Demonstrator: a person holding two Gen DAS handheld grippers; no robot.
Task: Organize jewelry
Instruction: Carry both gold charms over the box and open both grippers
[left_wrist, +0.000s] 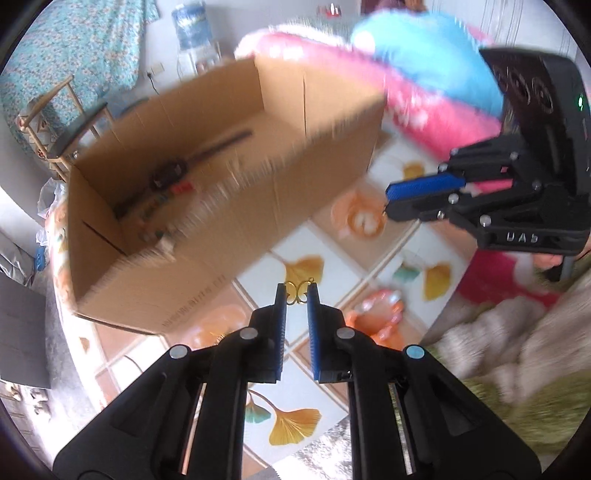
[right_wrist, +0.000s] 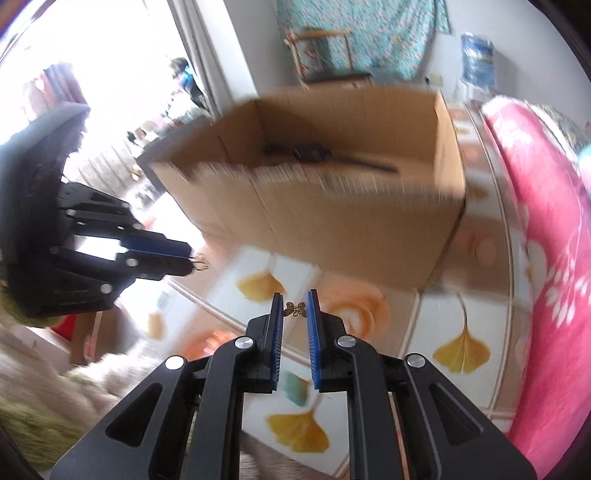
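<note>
My left gripper (left_wrist: 297, 293) is shut on a small gold filigree charm (left_wrist: 298, 291), held between its blue pads above the patterned table. My right gripper (right_wrist: 294, 308) is shut on a small gold butterfly charm (right_wrist: 295, 309). Each gripper shows in the other's view: the right gripper (left_wrist: 388, 203) at the right, the left gripper (right_wrist: 192, 258) at the left with its charm (right_wrist: 201, 263) at the tip. An open cardboard box (left_wrist: 229, 206) stands beyond both grippers and also shows in the right wrist view (right_wrist: 332, 218). It holds a dark watch (left_wrist: 170, 175) and other small pieces.
The table has a tablecloth (right_wrist: 461, 350) printed with yellow ginkgo leaves and orange roses. A pink and blue blanket (left_wrist: 424, 92) lies behind and right of the box, also in the right wrist view (right_wrist: 546, 258). A beige and green fuzzy fabric (left_wrist: 517, 362) lies at the near edge.
</note>
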